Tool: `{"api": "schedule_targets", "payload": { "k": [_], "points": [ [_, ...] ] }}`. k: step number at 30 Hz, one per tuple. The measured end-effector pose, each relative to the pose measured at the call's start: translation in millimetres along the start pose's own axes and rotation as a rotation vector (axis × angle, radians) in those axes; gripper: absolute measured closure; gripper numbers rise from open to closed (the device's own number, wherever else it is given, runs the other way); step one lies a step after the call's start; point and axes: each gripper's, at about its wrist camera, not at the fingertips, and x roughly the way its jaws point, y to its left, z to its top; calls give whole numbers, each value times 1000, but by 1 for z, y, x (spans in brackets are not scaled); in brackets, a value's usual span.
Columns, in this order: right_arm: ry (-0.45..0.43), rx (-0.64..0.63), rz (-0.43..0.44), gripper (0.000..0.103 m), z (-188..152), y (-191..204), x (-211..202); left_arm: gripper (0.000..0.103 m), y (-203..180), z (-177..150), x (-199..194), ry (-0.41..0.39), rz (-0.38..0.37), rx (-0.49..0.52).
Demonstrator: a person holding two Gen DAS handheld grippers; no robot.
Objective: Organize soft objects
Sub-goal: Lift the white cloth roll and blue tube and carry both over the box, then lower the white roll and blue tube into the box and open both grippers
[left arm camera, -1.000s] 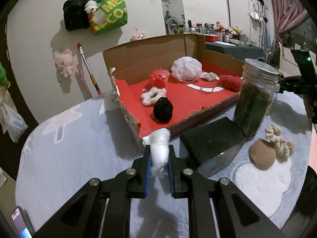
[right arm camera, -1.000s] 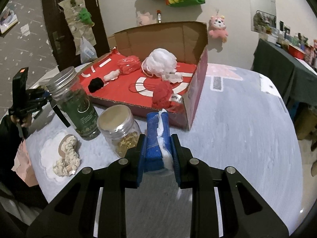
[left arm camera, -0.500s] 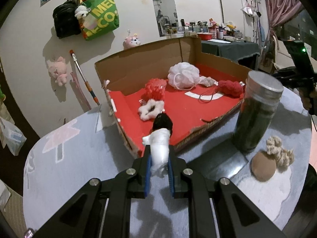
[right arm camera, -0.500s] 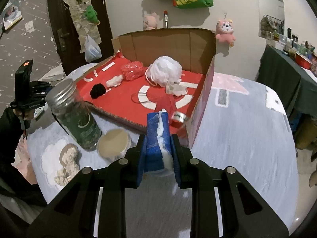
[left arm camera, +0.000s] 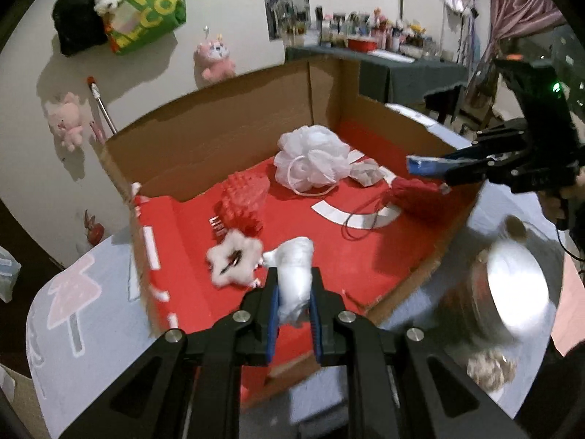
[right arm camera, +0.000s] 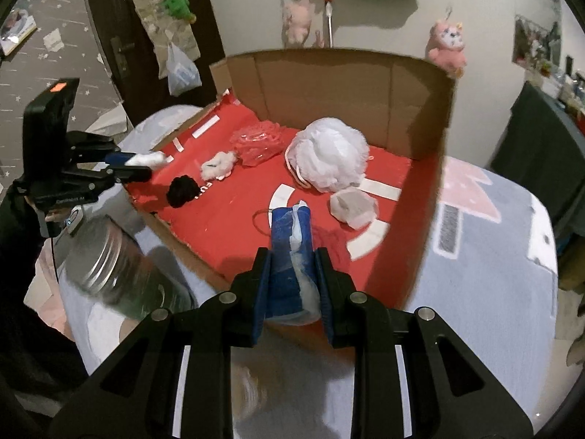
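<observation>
My left gripper (left arm camera: 293, 292) is shut on a white cotton wad (left arm camera: 294, 274) and holds it over the near edge of the red-lined cardboard box (left arm camera: 226, 139). My right gripper (right arm camera: 292, 278) is shut on a blue and white cloth pad (right arm camera: 290, 248), over the box's front edge (right arm camera: 420, 219). Inside the box lie a white mesh pouf (left arm camera: 314, 161), a red mesh pouf (left arm camera: 245, 197), a white fluffy scrunchie (left arm camera: 234, 261), a red yarn ball (left arm camera: 413, 194), a black pom-pom (right arm camera: 181, 191) and a crumpled white wad (right arm camera: 353, 206). Each gripper shows in the other's view, the right one (left arm camera: 420, 164) and the left one (right arm camera: 146, 161).
A lidded glass jar (left arm camera: 512, 292) stands by the box on the grey cloth-covered table (left arm camera: 73, 292); it also shows in the right wrist view (right arm camera: 109, 267). A knotted beige rope piece (left arm camera: 490, 369) lies beside it. Plush toys and bags hang on the wall behind.
Both grippers have risen and moved forward over the box with their loads. The box fills more of each view, and the jars have slid to the edges.
</observation>
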Motion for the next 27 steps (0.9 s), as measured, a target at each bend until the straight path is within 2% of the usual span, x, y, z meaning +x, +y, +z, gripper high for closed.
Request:
{"api": "schedule_targets", "payload": {
  "k": [7, 11, 16, 27],
  "points": [
    [145, 11, 3, 80, 33, 3, 53, 88, -9, 33, 41, 111, -28, -18],
    [191, 4, 1, 80, 45, 6, 75, 88, -7, 41, 64, 164, -65, -47],
    [249, 25, -6, 80, 54, 1, 97, 87, -2, 45, 90, 238, -55, -55],
    [294, 39, -16, 79, 60, -3, 116, 86, -1, 50, 112, 274, -47, -63]
  ]
}}
